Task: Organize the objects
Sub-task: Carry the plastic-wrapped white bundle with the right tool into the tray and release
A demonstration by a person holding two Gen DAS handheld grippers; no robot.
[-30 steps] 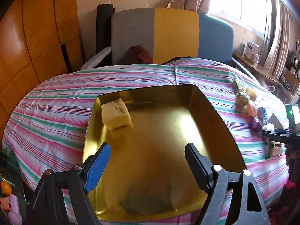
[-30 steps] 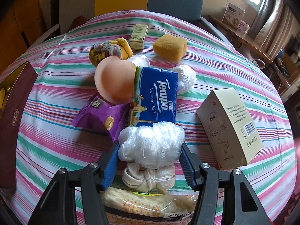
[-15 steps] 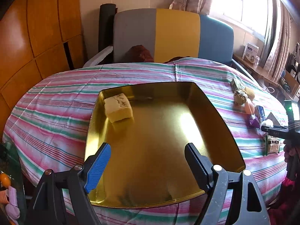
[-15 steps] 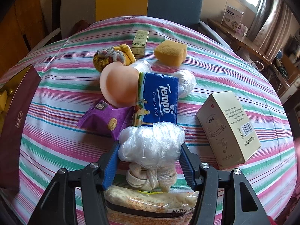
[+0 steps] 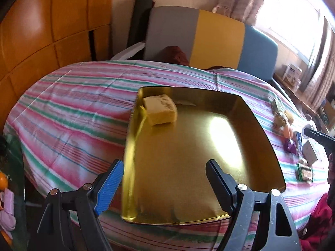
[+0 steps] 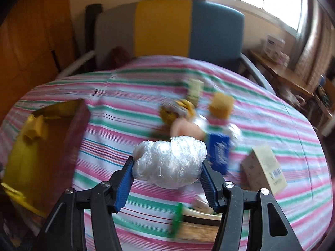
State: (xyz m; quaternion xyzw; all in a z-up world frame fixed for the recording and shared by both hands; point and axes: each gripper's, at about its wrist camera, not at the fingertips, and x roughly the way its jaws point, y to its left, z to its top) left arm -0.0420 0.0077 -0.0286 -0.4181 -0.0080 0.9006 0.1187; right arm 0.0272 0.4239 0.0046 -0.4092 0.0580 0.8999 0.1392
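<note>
Lifted off the striped tablecloth (image 6: 117, 129) since the earlier frame, the crumpled ball of clear plastic wrap (image 6: 169, 163) is now riding in the air in the right gripper (image 6: 167, 176), whose 2 blue-padded jaws are pinching it from both sides; the knotted white cloth that lay just under it before is no longer showing beneath it. Behind the ball, the blue Tempo tissue pack (image 6: 218, 152) is lying on the cloth, blurred, with the peach round object (image 6: 184, 128) beside it and the orange sponge block (image 6: 222, 105) farther back. Right of the ball, the cream cardboard box (image 6: 264, 167) is resting on the stripes. Left of the ball, the shallow gold metal tray (image 6: 31, 146) is sitting at the tablecloth's edge. In the left wrist view, the left gripper (image 5: 164, 185) is hovering over that tray (image 5: 188, 146) with its 2 jaws spread wide and nothing between them, and 1 pale yellow sponge block (image 5: 161, 108) is lying in the tray's far left corner, touching the rim. The tray has slid rightward in that view compared with earlier.
</note>
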